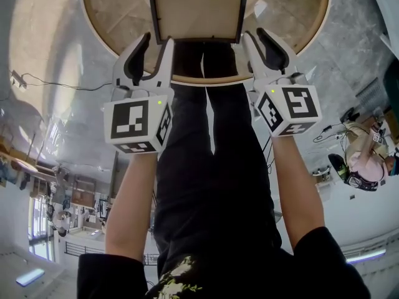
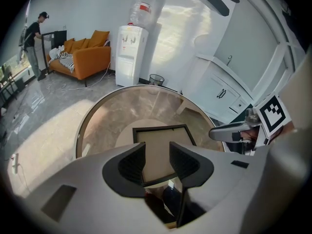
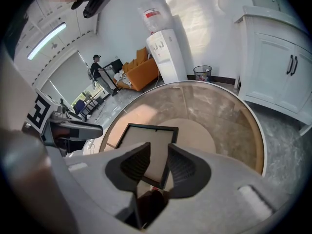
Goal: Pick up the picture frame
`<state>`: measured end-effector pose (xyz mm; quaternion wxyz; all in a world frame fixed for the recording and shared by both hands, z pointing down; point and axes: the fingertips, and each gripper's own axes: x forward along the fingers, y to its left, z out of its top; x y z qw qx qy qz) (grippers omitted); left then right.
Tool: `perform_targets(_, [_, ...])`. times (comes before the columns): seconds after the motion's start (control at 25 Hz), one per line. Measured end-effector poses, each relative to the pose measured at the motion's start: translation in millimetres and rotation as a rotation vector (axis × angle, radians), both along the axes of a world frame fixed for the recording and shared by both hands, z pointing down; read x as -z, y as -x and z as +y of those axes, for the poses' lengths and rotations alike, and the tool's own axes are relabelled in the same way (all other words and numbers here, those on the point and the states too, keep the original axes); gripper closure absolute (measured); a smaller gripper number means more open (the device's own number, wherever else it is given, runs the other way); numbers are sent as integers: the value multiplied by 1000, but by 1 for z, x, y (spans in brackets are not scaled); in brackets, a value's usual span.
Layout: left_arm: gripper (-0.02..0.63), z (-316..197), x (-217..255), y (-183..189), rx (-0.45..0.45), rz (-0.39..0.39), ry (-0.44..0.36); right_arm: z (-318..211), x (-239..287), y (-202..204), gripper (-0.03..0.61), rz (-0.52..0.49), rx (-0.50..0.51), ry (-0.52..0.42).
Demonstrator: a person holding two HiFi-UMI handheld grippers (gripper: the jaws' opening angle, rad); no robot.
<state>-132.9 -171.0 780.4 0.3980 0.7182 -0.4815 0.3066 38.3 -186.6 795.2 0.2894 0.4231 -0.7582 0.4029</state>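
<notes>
1. Dark-clothed legs (image 1: 212,167) and two bare forearms (image 1: 134,198) fill the lower head view; each hand carries a gripper topped by a marker cube (image 1: 136,122).
2. Left gripper (image 1: 156,45) — jaws apart, clamped on nothing; it points down at the near-left corner of the picture frame (image 1: 198,12).
3. Right gripper (image 1: 259,39) — jaws likewise apart, at the frame's near-right corner.
4. The picture frame lies flat on the round table (image 1: 118,11), black-edged around a pale panel, its near edge close to the table's near rim.
5. In each gripper view part of the frame's edge shows in the gap between the jaws; whether any pad touches it cannot be told.
6. The grippers flank the frame, roughly level with each other.
</notes>
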Motion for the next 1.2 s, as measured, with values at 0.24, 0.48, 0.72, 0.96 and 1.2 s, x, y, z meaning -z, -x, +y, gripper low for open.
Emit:
perform_targets(0.24, [446, -2, -14, -1, 11, 6, 20, -4, -13, -1, 472, -2, -4, 10])
perform_targets(0.48, [446, 10, -36, -2, 20, 4, 46, 8, -32, 2, 472, -1, 8, 42])
perform_targets(0.72, [446, 11, -52, 2, 36, 0, 65, 10, -46, 2, 472, 4, 13, 64])
perform_targets(0.96, [446, 16, -70, 11, 49, -21, 77, 17, -63, 9, 472, 6, 36, 78])
perform_targets(1.2, [446, 20, -88, 17, 52, -26, 85, 20, -79, 12, 472, 10, 24, 79])
